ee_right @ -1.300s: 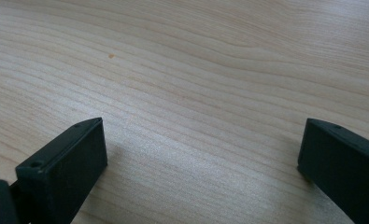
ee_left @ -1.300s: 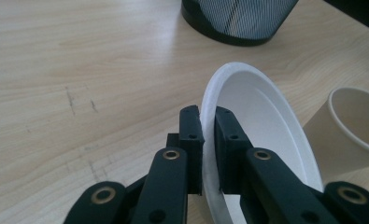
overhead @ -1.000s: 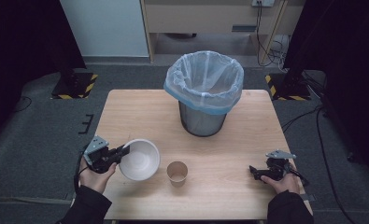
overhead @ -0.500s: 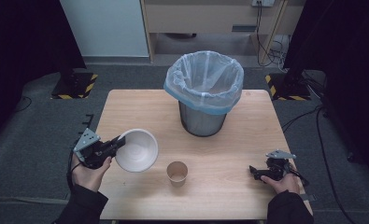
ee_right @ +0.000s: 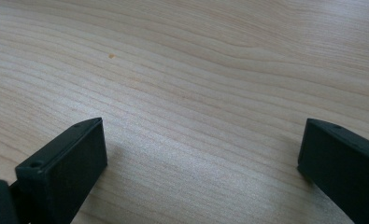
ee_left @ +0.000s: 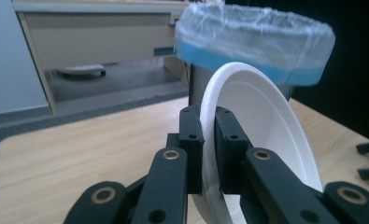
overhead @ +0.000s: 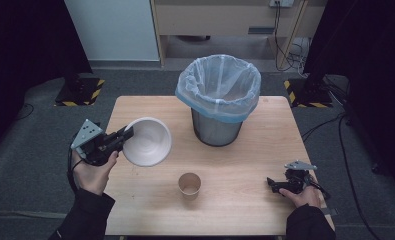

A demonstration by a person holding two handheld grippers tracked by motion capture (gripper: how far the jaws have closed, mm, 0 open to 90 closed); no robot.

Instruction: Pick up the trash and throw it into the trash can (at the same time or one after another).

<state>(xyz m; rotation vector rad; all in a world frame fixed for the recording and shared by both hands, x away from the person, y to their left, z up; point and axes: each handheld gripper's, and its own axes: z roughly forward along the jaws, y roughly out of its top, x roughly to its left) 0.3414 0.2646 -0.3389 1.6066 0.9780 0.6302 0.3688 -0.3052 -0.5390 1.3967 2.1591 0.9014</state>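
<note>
White foam made the bowl point(overhead: 147, 141) fragile, so the left fingers point(ee_left: 191, 140), clamped on its rim, needed a firm but gentle hold while carrying it over the bin point(overhead: 218, 97) and tipping it inside. It hung tilted above the desk point(overhead: 245, 210), left of the bin. The right gripper point(overhead: 275, 184) rested low on the desk, fingers apart, near the cup point(overhead: 189, 185).

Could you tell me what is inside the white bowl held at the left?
The white bowl, clamped at its rim by the left gripper, looks empty; the jaws cover a strip of its wall.
</note>
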